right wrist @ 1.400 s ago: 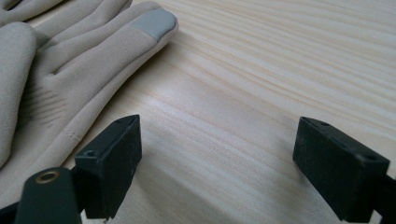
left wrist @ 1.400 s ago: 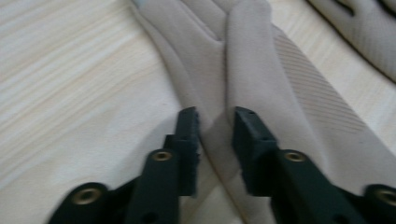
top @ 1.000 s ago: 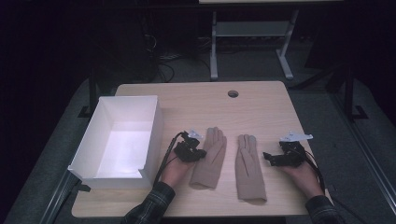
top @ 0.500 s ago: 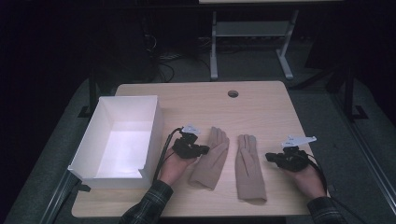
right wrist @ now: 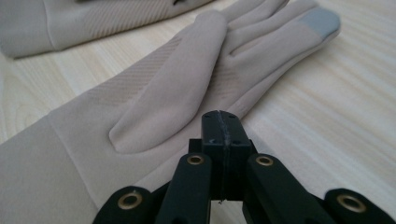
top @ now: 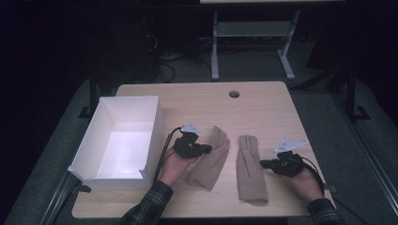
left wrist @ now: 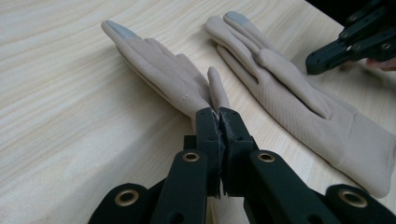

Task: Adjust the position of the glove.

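Since a second back, the right gripper (top: 265, 164) has slid in toward the right beige knit glove (top: 249, 168) and its jaws have just been snapping together; they're now pressed flat on each other at that glove's outer edge, and I can't make out any cloth between them. Left gripper (top: 209, 149) barely budged. Its jaws are clamped too, their tips at the left beige knit glove (top: 212, 159) near the thumb base; whether fabric is pinched I can't tell.

Both gloves are soft, flat, fine-ribbed fabric with grey fingertip patches (left wrist: 122, 31). They lie between the two grippers on the pale woodgrain tabletop (top: 197, 101), long axes running away from the person, fingers pointing to the far edge, the left one tilted a bit rightward.

White open rectangular box (top: 155, 126) sits beyond the left gripper's outer side.
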{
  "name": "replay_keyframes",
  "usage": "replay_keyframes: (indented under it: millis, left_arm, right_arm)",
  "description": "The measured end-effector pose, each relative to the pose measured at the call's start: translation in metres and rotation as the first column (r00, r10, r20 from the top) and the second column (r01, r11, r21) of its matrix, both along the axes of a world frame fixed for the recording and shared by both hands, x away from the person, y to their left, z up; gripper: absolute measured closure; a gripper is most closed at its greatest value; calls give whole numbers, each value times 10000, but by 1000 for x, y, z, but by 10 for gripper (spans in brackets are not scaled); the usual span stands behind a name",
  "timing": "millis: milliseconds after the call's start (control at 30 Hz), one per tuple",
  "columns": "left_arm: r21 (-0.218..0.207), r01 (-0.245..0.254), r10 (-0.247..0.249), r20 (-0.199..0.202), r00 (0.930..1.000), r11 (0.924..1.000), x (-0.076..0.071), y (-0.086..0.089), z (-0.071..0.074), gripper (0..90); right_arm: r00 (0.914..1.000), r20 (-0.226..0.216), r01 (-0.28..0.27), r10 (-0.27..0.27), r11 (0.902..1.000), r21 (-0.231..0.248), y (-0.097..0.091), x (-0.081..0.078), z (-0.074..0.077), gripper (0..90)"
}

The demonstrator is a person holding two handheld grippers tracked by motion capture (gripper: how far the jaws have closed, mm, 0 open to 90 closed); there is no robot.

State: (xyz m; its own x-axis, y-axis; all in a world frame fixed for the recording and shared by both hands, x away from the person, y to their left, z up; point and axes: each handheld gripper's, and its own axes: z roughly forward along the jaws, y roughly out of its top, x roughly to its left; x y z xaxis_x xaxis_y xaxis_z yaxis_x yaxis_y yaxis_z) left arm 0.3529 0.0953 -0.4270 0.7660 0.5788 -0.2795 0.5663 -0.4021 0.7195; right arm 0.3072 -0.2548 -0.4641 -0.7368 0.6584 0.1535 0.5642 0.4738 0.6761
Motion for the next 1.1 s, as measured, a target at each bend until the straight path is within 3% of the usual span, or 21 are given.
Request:
replay_keyframes:
  millis: [567, 733, 867, 1100]
  left_arm:
    - [-331, 365, -367, -61, 9993, 9988, -9, -12, 8, 875]
    - [-23, 516, -516, -58, 9986, 9987, -15, -15, 12, 875]
    - [-75, 572, -572, -9, 9984, 9983, -21, -13, 15, 875]
    - [-150, 875, -876, -33, 9961, 9960, -25, -22, 15, 875]
  right_arm:
    - [9968, -230, -761, 768, 9967, 285, 29, 0, -4, 900]
    - [9956, -146, -919, 921, 9956, 189, 32, -2, -3, 900]
    - [9954, -336, -887, 892, 9959, 161, 30, -3, -5, 900]
    - [9900, -438, -1328, 1343, 9905, 360, 42, -7, -5, 900]
